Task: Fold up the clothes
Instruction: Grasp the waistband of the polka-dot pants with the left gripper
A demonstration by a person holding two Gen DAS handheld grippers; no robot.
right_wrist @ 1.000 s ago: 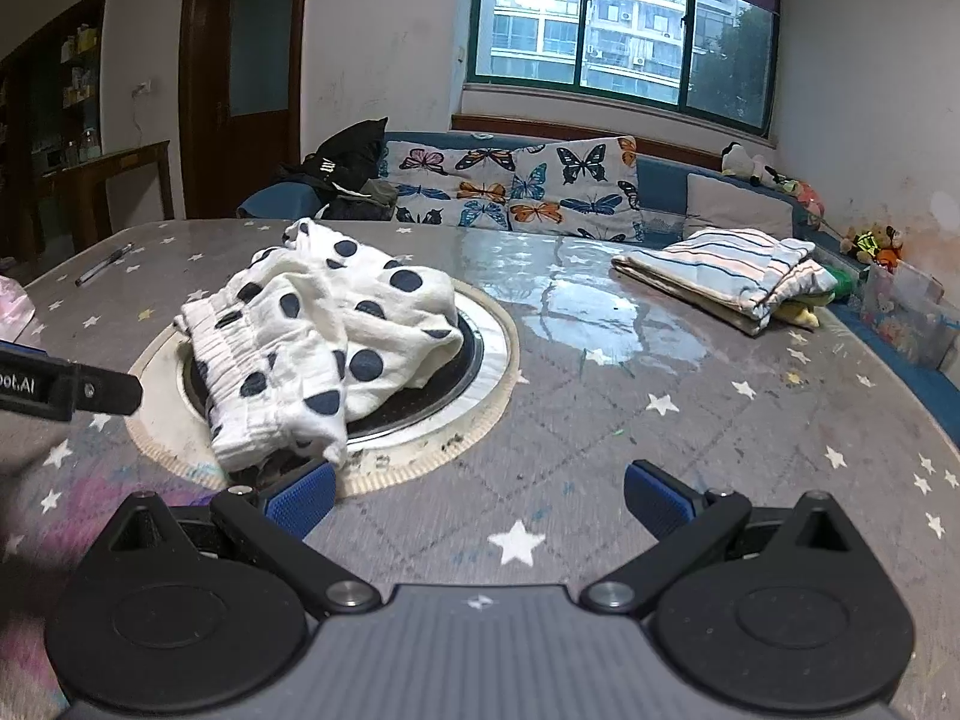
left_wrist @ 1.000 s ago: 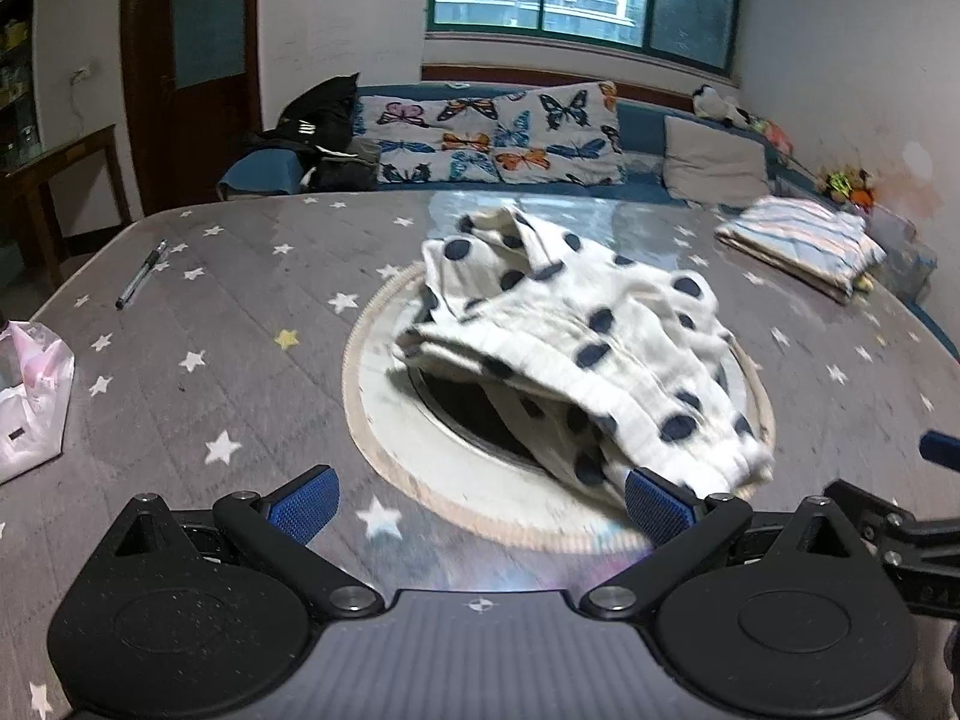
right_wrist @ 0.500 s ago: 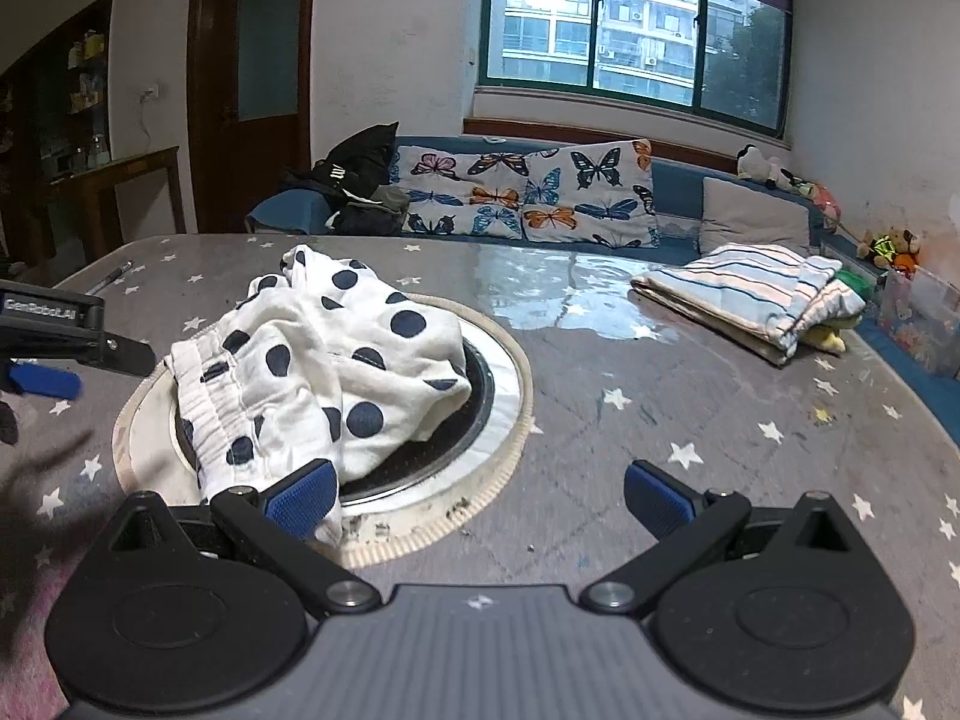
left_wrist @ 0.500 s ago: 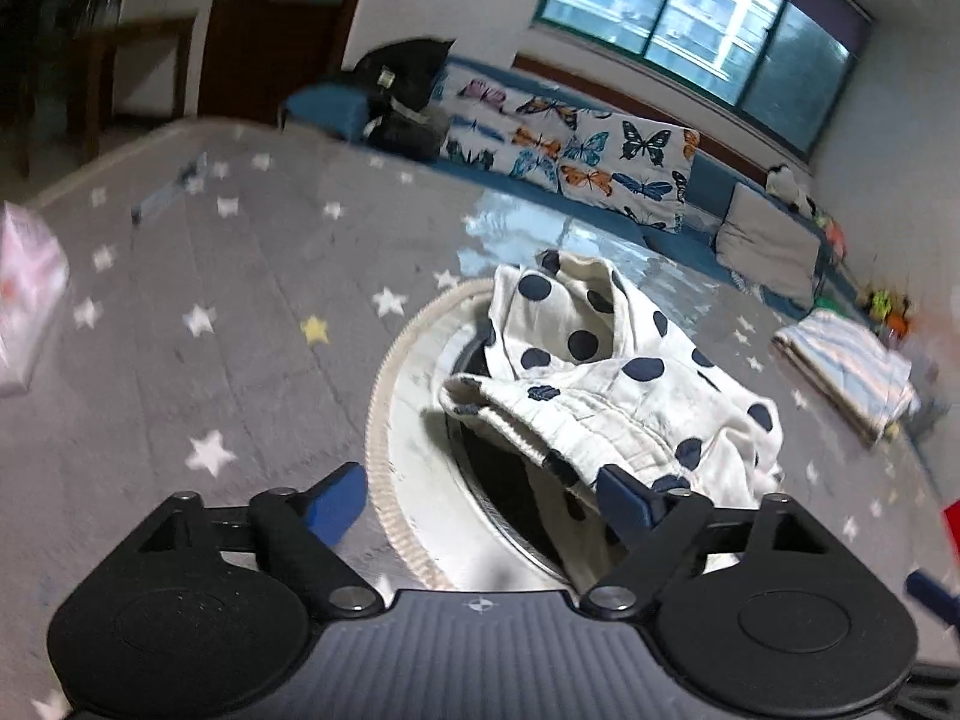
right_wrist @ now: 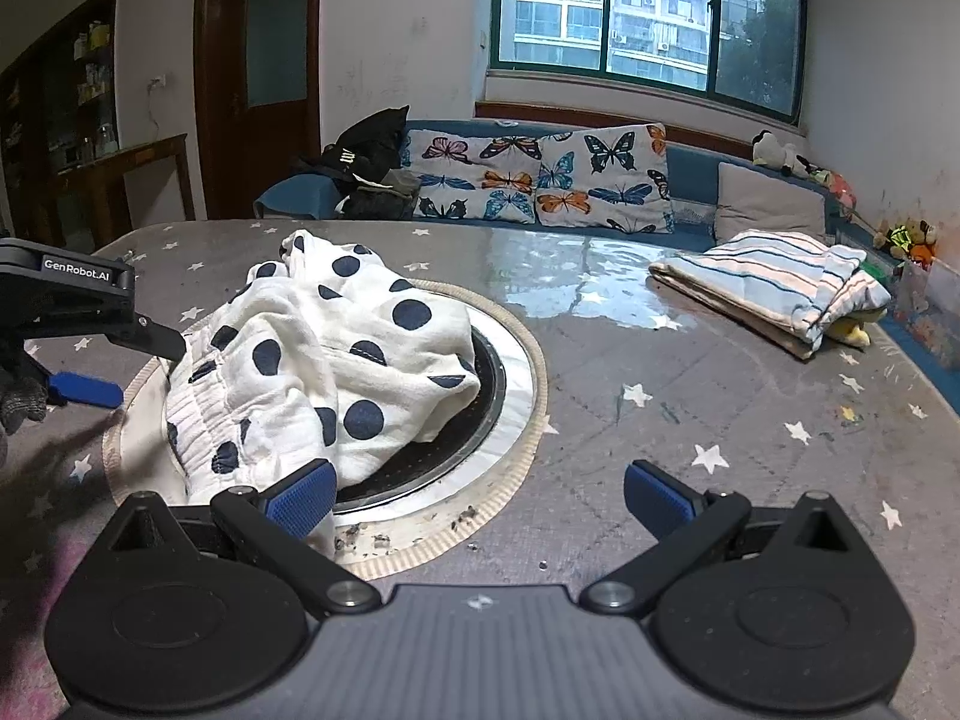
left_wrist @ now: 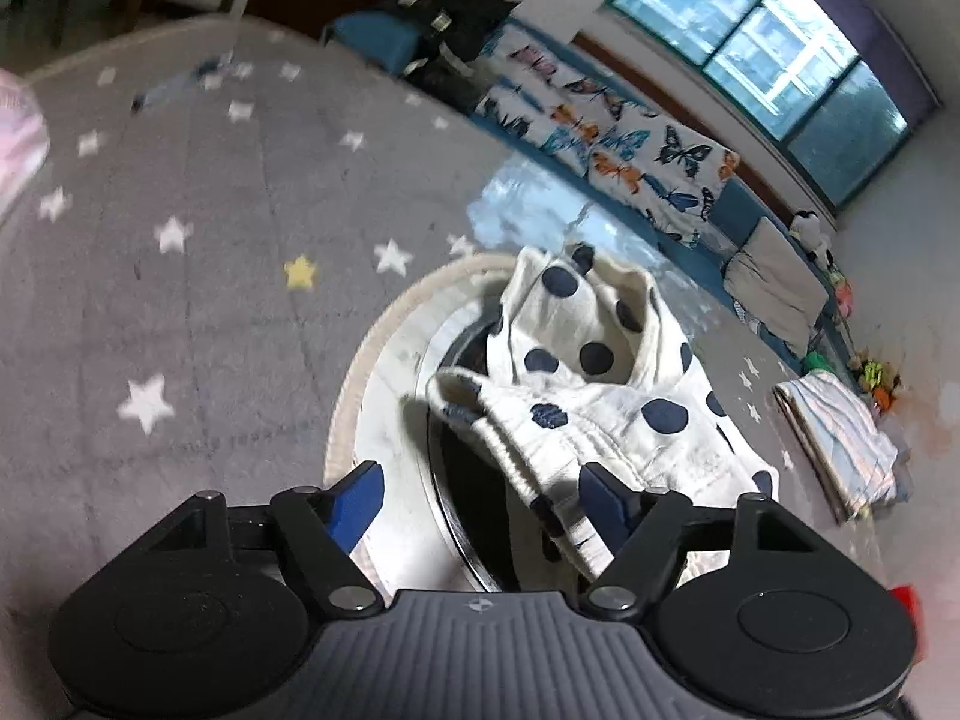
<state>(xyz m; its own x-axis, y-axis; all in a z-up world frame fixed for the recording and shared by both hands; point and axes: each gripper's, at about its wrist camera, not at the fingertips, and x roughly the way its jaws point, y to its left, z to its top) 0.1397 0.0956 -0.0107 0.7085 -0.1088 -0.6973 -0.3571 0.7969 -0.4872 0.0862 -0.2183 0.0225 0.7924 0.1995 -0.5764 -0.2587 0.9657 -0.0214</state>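
Observation:
A crumpled white garment with dark blue dots lies heaped over the round inset in the middle of the grey star-print table. My left gripper is open and tilted, low over the garment's ribbed waistband, which runs in between its blue pads. The right wrist view shows that left gripper at the garment's left edge, held by a gloved hand. My right gripper is open at the garment's near edge, with its left pad against the cloth.
A folded striped stack lies at the table's far right. A pink bag sits at the left edge. A sofa with butterfly cushions and dark clothes runs behind the table.
My left gripper has come in closer over the garment and tilted, so the waistband now lies between its fingers. My right gripper has edged nearer the garment. Both stay open.

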